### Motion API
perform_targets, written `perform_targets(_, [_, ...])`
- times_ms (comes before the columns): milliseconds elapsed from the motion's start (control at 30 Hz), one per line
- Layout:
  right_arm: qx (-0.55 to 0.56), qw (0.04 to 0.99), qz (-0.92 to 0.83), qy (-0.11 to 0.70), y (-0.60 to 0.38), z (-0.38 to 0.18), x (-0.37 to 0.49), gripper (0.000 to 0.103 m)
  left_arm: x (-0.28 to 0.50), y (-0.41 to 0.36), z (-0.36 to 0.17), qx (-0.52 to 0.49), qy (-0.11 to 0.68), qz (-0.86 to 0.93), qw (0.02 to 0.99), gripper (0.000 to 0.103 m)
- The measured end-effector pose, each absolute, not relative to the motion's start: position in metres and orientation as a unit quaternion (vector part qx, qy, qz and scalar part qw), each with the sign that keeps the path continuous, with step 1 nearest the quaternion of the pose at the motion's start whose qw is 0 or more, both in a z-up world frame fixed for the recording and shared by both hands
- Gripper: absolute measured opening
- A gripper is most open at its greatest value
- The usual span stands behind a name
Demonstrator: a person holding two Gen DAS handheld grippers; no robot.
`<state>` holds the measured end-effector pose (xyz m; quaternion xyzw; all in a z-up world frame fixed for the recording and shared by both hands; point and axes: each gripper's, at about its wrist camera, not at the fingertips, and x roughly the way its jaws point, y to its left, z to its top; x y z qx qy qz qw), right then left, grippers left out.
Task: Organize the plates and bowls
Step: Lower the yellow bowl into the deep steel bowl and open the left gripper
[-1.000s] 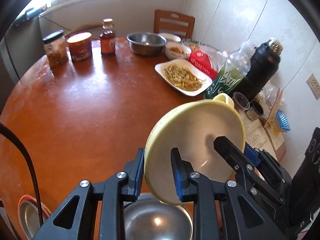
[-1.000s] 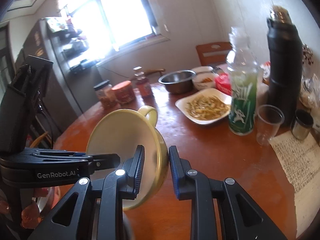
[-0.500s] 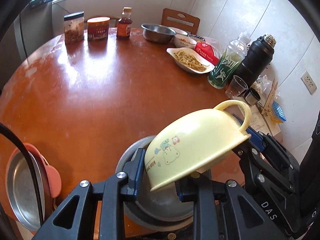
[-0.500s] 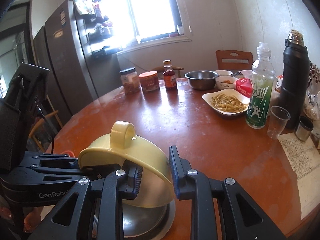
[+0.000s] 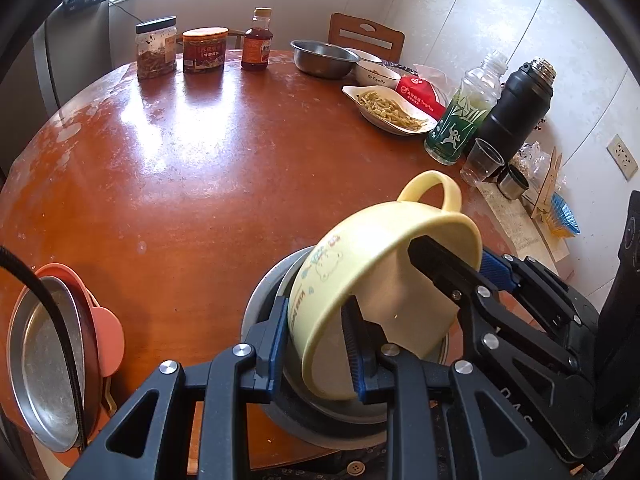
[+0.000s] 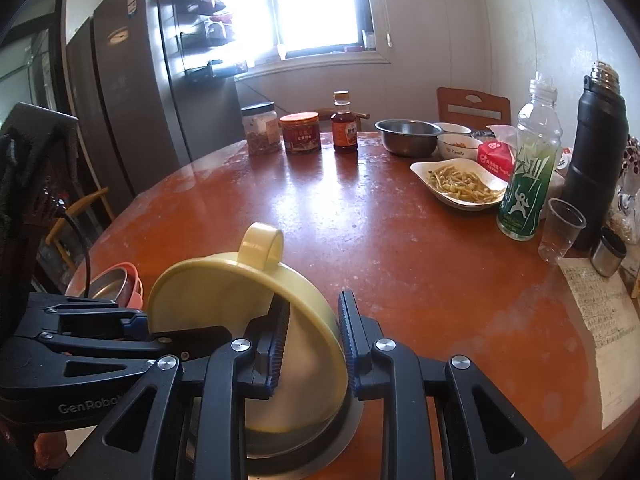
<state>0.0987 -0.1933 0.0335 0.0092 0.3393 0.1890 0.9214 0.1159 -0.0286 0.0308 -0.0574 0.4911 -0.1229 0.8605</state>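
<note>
A yellow handled bowl [image 5: 380, 252] [image 6: 224, 292] is tilted on edge in a steel bowl [image 5: 264, 304] [image 6: 344, 420] at the table's near edge. My left gripper [image 5: 316, 346] is shut on the yellow bowl's rim. My right gripper [image 6: 312, 344] straddles the opposite rim and grips it; it also shows in the left wrist view [image 5: 452, 276]. A steel plate [image 5: 40, 360] on a pink bowl [image 5: 108, 336] sits at the left edge.
On the round brown table [image 5: 200, 168] stand jars [image 5: 156, 48], a sauce bottle [image 5: 256, 40], a steel bowl [image 5: 324, 58], a dish of food [image 5: 388, 110], a green bottle [image 5: 464, 116], a black flask [image 5: 516, 112], a plastic cup [image 5: 480, 162] and paper [image 6: 604, 320].
The yellow bowl has turned from rim-down to tilted on edge, its opening toward the grippers, and sits lower in the steel bowl. Both grippers still hold its rim.
</note>
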Motion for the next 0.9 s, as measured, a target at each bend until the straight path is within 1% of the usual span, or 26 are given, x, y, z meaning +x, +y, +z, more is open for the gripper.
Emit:
perform_targets(400, [-0.002,0.912,0.207,0.354,-0.185,0.021,0.101,0.027,0.101,-0.027,0.033,-0.028,0.472,-0.090,0.877,0.027])
perform_targets(500, [-0.003,0.911,0.209,0.355,-0.183,0.020,0.101,0.028,0.098,-0.025,0.035,-0.010,0.467,-0.061,0.882,0.030])
perform_targets(733, [-0.001,0.911,0.210,0.354,-0.185,0.022,0.099,0.028,0.095,-0.021,0.033,-0.009,0.467,-0.059,0.882,0.031])
perform_targets(833, [0.007,0.910,0.213,0.355,-0.187,0.024,0.098,0.029,0.093,-0.020,0.034,-0.011,0.467,-0.058,0.883,0.033])
perform_targets(867, [0.009,0.910,0.214,0.355,-0.188,0.025,0.098,0.029,0.092,-0.020,0.034,-0.010,0.465,-0.058,0.883,0.035])
perform_targets(900, [0.013,0.910,0.215,0.353,-0.190,0.026,0.097,0.032,0.092,-0.020,0.034,-0.010,0.464,-0.057,0.884,0.036])
